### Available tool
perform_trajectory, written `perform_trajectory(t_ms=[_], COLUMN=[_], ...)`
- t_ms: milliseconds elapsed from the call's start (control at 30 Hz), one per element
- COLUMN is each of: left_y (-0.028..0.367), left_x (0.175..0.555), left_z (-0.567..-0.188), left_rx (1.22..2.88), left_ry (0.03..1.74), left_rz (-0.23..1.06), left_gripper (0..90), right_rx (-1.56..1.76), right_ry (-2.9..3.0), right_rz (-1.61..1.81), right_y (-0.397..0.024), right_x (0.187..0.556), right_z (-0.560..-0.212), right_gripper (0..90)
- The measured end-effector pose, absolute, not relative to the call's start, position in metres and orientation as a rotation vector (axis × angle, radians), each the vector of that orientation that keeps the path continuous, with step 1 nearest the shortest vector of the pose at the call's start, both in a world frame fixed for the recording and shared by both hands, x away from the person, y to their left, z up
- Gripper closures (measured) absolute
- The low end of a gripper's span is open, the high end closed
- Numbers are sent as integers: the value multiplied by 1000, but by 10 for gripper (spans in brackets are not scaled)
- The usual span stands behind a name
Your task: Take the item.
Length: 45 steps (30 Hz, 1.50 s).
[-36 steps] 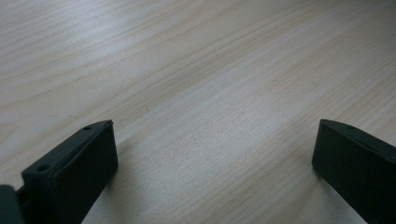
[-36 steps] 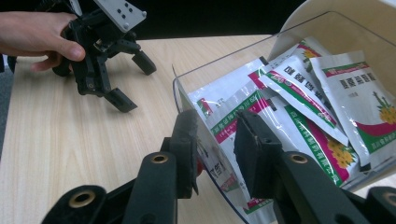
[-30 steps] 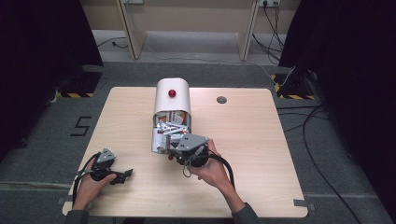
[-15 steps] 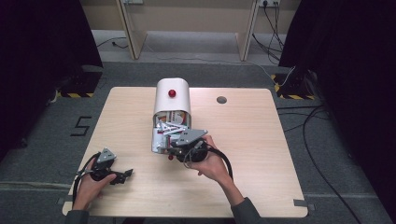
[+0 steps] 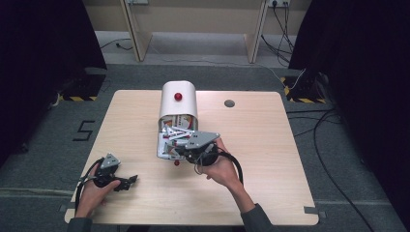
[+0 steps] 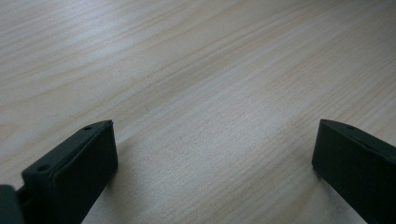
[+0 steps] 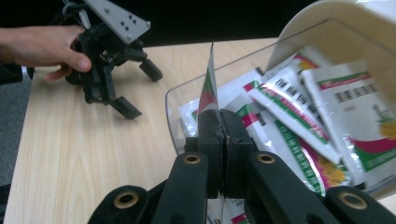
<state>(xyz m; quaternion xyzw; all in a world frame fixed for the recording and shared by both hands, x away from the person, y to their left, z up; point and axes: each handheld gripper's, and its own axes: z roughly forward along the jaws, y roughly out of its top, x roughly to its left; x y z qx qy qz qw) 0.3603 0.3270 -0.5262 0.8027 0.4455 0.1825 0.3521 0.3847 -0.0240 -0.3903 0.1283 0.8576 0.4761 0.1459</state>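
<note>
1. The high view was evenly lit from above, the table (image 5: 270, 159) bright against dark curtains at both sides.
2. It was soft and low in detail.
3. In the left gripper view, the wood grain was sharp, and soft shadows lay beside the dark, slightly blurred jaws.
4. In the right gripper view, the near jaws were blurred, and the clear bin (image 7: 299, 42) showed faint glare.

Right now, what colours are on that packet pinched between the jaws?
White with green and red, seen edge-on; the packet shows best in the right gripper view.
</note>
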Motion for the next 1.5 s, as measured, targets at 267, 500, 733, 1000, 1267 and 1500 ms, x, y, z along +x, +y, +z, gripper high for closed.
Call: perform_trajectory(t_ms=[267,500,733,1000,1267,1500], left_y=[327,327,327,327,327,327], left_x=[360,360,360,360,360,360], left_z=[-526,-526,-526,-526,-526,-526], left_rx=[2078,2078,2077,2077,2078,2077], left_ry=[1153,1153,1152,1152,1153,1153], left_rz=[473,473,472,472,473,473], left_gripper=[0,0,0,0,0,0], right_rx=[368,382,379,417,482,539], right_ry=[2406,2373,2345,2295,2240,2213], right_rz=[1426,1438,1443,1454,1442,1424], right_y=[-35,-44,-52,-72,-103,-126], right_x=[383,383,381,383,384,384], right_z=[-373,-364,-356,-348,-348,-354], right_gripper=[892,896,899,899,899,900])
